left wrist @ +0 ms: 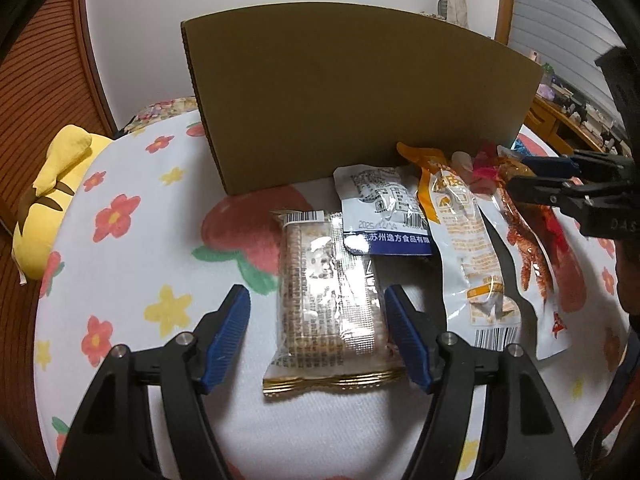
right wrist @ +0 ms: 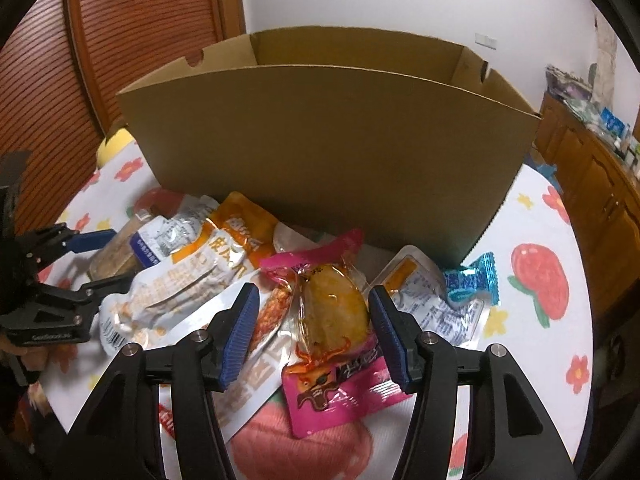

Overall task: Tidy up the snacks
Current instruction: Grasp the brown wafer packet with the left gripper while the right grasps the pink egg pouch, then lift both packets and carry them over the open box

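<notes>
A pile of snack packets lies on a flowered cloth (left wrist: 132, 264) in front of an open cardboard box (right wrist: 320, 140). My left gripper (left wrist: 317, 292) is open and straddles a clear-wrapped biscuit pack (left wrist: 328, 240); its left pad stands clear of the pack, its right pad close beside it. My right gripper (right wrist: 313, 292) is open around a pink packet (right wrist: 332, 380) holding a yellowish piece, its pads not pressing. A white-and-orange pouch (right wrist: 180, 280), a blue-wrapped candy (right wrist: 476, 280) and a grey-blue packet (left wrist: 380, 208) lie around them. The box's inside is hidden.
A yellow plush toy (left wrist: 52, 184) sits at the cloth's left edge. A slatted wooden door (right wrist: 140, 40) stands behind on the left, and a wooden cabinet (right wrist: 592, 184) with small items on top on the right. The two grippers are close together over the pile.
</notes>
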Demonstrator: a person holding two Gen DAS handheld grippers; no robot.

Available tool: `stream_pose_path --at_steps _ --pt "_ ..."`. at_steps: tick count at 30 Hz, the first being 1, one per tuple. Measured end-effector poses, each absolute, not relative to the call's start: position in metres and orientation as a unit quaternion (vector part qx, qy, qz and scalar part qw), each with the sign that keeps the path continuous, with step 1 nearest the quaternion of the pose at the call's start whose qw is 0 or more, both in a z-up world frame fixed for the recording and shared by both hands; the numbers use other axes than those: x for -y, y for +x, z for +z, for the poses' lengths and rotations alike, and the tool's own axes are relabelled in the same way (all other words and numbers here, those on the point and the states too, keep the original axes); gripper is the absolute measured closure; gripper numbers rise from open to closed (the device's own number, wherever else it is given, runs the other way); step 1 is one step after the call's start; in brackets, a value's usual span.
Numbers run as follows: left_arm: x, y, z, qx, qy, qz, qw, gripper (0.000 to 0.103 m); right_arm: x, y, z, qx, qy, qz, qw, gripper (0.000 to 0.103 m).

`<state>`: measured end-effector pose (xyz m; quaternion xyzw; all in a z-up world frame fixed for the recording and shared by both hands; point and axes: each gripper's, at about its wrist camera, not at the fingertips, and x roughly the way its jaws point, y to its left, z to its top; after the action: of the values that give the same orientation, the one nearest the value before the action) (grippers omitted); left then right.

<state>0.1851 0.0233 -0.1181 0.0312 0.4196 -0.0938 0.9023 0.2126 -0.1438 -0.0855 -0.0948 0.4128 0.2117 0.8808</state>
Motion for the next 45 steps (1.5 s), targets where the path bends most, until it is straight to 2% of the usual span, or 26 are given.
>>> stream_pose_path --at_steps 9,13,22,27,31,35,45 --pt "-0.023 0.185 -0.119 -0.418 0.031 -0.093 0.903 0.033 0.143 0.223 -0.082 -0.425 -0.103 0.213 0.873 0.043" --pt "-0.023 0.185 -0.119 -0.418 0.031 -0.093 0.903 0.033 0.143 0.224 -0.078 -0.42 -0.116 0.202 0.877 0.039" --pt "-0.024 0.185 -0.119 -0.417 0.028 -0.094 0.904 0.035 0.146 0.23 -0.094 -0.448 -0.098 0.213 0.863 0.037" --pt "-0.03 0.184 -0.118 -0.413 0.015 -0.089 0.906 0.045 0.142 0.232 -0.094 -0.448 -0.089 0.22 0.862 0.043" --pt "-0.034 0.184 -0.118 -0.409 0.004 -0.09 0.908 0.056 0.15 0.23 -0.093 -0.451 -0.059 0.226 0.861 0.058" --pt "-0.037 0.184 -0.118 -0.408 -0.003 -0.091 0.909 0.056 0.158 0.221 -0.091 -0.444 -0.057 0.222 0.866 0.062" --pt "-0.037 0.184 -0.118 -0.408 -0.001 -0.09 0.909 0.056 0.173 0.169 -0.089 -0.407 -0.025 0.201 0.891 0.063"
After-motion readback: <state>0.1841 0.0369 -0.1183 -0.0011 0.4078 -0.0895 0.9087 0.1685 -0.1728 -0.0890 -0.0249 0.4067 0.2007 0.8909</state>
